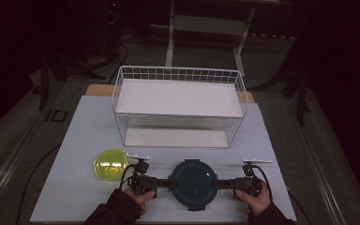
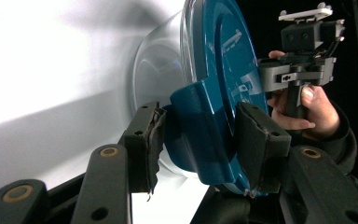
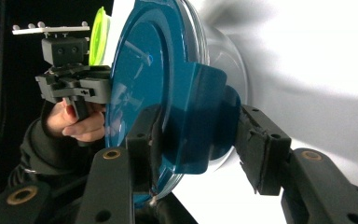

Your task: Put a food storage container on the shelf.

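The round blue-lidded glass container (image 1: 193, 183) is flanked by left gripper (image 1: 165, 183) and right gripper (image 1: 219, 183), each clamped on a lid latch.

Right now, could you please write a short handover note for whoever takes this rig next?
Left gripper: jaws around the left clip tab of the blue-lidded round container, not clearly clamped.
Right gripper: same at the right tab.
The container sits on the table at the near edge; the yellow-green lid lies to its left, the white wire rack behind.
Done: both tabs reached.
Left: probably unclip or lift.
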Tool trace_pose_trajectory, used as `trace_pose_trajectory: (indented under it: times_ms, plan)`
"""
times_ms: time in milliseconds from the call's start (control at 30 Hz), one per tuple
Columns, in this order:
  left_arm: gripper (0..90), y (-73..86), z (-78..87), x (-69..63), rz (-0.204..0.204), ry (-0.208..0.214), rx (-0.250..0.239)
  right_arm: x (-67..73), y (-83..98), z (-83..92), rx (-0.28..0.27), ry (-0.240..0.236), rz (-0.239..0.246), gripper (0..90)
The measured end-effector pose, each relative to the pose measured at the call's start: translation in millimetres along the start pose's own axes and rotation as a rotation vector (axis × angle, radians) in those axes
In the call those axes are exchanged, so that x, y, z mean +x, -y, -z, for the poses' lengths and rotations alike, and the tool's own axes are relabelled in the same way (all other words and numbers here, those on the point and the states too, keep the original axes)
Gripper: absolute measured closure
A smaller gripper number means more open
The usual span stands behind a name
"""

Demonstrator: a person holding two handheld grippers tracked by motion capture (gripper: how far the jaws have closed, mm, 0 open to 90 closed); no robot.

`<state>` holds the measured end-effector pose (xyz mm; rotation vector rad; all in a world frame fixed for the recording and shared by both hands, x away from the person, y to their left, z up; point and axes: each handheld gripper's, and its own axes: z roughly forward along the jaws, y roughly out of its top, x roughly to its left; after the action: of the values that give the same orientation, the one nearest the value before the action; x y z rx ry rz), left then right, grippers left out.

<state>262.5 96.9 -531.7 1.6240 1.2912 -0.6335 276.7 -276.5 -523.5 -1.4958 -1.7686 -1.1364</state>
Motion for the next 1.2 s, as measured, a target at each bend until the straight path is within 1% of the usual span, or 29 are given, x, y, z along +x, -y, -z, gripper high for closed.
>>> trace_pose_trajectory:
  times_ms: [133,233,300,400,467,500,567,633,700,800,867,1067,1200]
  plan:
    - [52.2,-1.5,1.1,-1.5,-0.003,-0.004,0.017,4.2,0.6,-0.1,0.0,0.013,0.015,51.8]
    - [54.0,-1.4,3.4,-3.6,-0.006,-0.003,0.017,10.5,2.4,0.4,-0.008,0.032,0.033,52.9]
    - [54.8,-1.0,4.3,-5.7,-0.01,-0.007,0.015,12.9,3.1,0.7,-0.012,0.034,0.044,53.5]
    - [55.3,-0.6,5.3,-8.6,-0.021,-0.014,0.017,14.0,3.8,1.2,-0.016,0.031,0.045,54.2]
    - [55.6,-0.5,6.1,-10.1,-0.015,-0.015,0.021,15.5,4.6,1.9,-0.015,0.036,0.055,54.4]
    - [55.8,-0.3,6.5,-11.2,-0.021,-0.018,0.02,16.9,5.2,2.4,-0.013,0.039,0.055,54.6]
    - [56.1,-0.2,7.5,-13.3,-0.021,-0.021,0.013,18.5,6.2,3.2,-0.013,0.043,0.063,54.8]
    - [56.2,-1.3,8.8,-15.9,-0.038,-0.034,0.009,19.2,7.0,3.4,-0.013,0.042,0.062,54.9]
    - [56.3,-2.6,10.6,-17.1,-0.035,-0.032,0.005,20.5,7.4,3.5,-0.02,0.042,0.065,55.0]
    - [56.5,-4.1,12.7,-20.6,-0.041,-0.033,-0.002,24.1,6.7,4.8,-0.026,0.043,0.082,55.0]
    - [56.5,-5.7,14.5,-24.0,-0.055,-0.036,0.003,26.1,6.1,6.2,-0.03,0.037,0.084,55.0]
    - [56.6,-10.6,18.9,-30.6,-0.066,-0.025,-0.014,35.7,3.8,11.1,-0.045,0.042,0.109,55.1]
    - [56.7,-15.1,24.1,-36.9,-0.085,-0.021,-0.031,42.8,1.1,14.3,-0.052,0.039,0.124,55.1]
